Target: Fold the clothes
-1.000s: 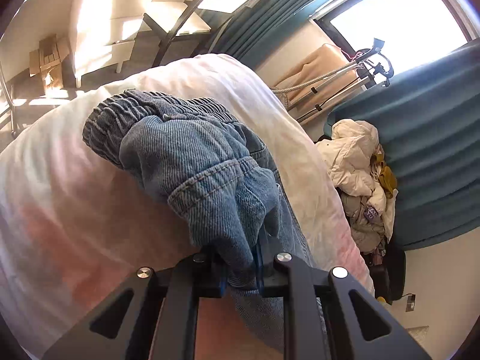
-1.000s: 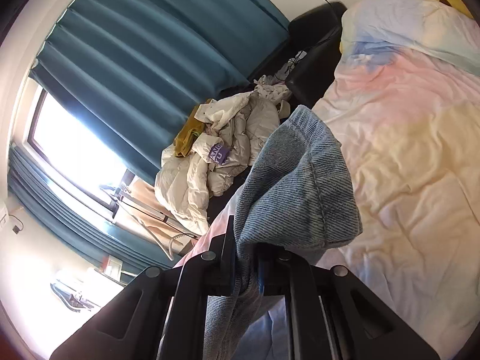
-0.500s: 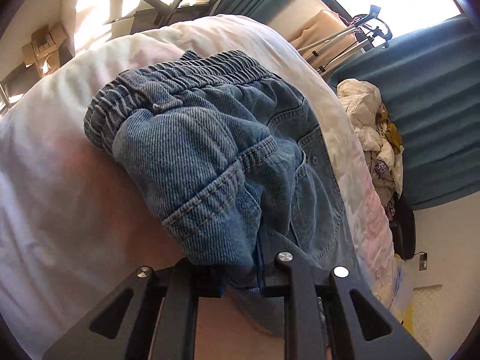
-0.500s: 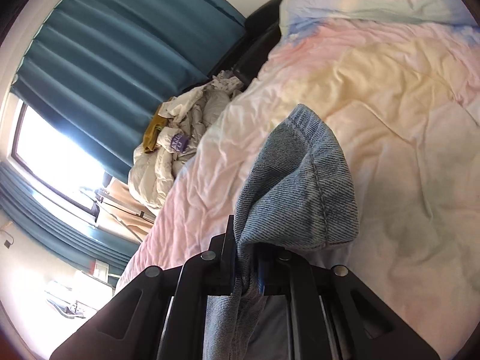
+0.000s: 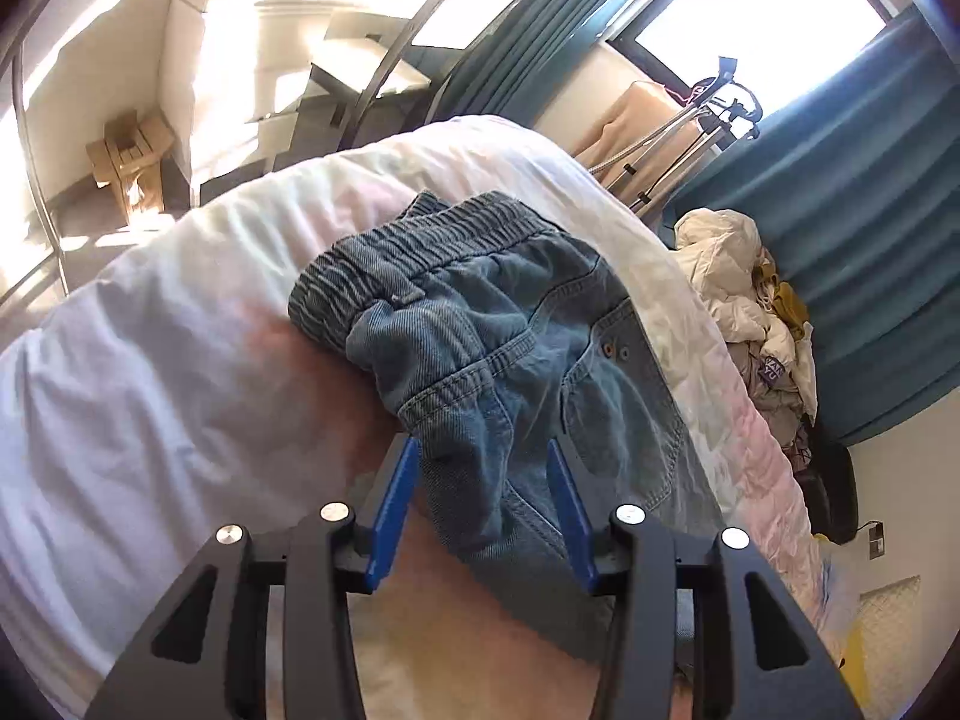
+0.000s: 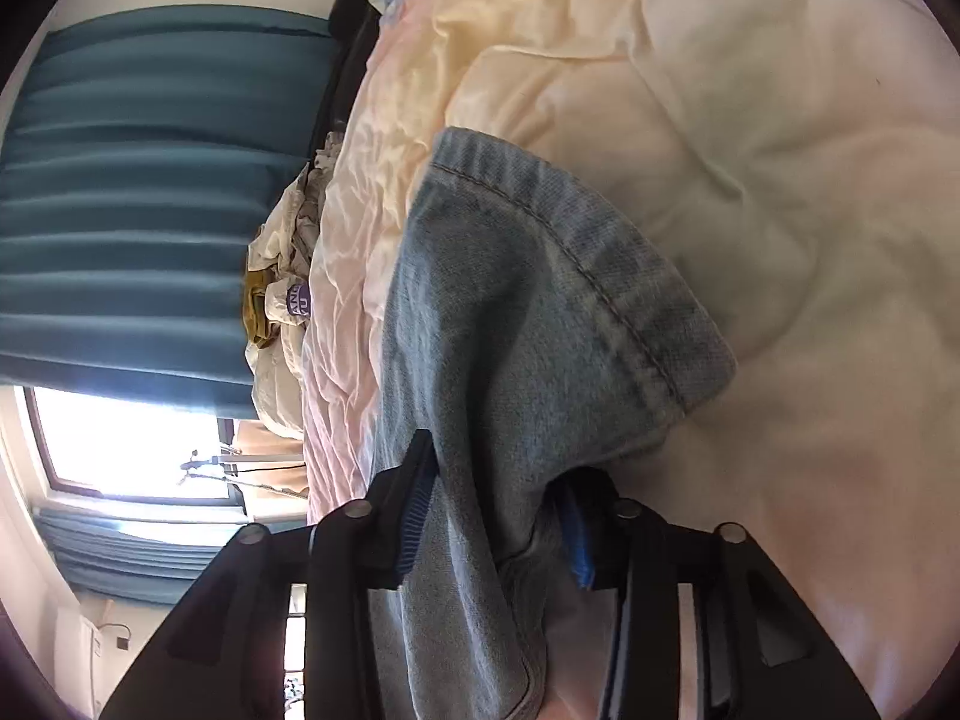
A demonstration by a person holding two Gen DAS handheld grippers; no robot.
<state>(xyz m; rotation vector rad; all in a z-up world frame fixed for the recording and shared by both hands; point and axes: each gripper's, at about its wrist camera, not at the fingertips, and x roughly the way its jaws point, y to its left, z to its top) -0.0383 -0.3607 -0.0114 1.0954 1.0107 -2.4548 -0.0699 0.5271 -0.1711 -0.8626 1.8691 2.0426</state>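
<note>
Blue denim jeans [image 5: 504, 348] lie on the pale quilted bed [image 5: 150, 396], elastic waistband toward the far edge, a folded layer on top. My left gripper [image 5: 480, 480] is open, its blue pads [image 5: 393, 498] on either side of the folded denim edge, which rests on the bed. In the right wrist view a hemmed jeans leg end [image 6: 540, 312] lies on the quilt [image 6: 750, 150]. My right gripper [image 6: 498, 510] is open, with the denim lying loosely between its blue pads [image 6: 414, 516].
A heap of pale clothes [image 5: 744, 300] lies beside the bed, also seen in the right wrist view [image 6: 282, 288]. Teal curtains [image 5: 852, 228] and a bright window are behind. A metal stand [image 5: 684, 132] and a wooden stool [image 5: 129, 156] stand beyond the bed.
Both grippers lowered the jeans onto the bed and opened, letting go of the denim. The folded layer now rests on the rest of the jeans.
</note>
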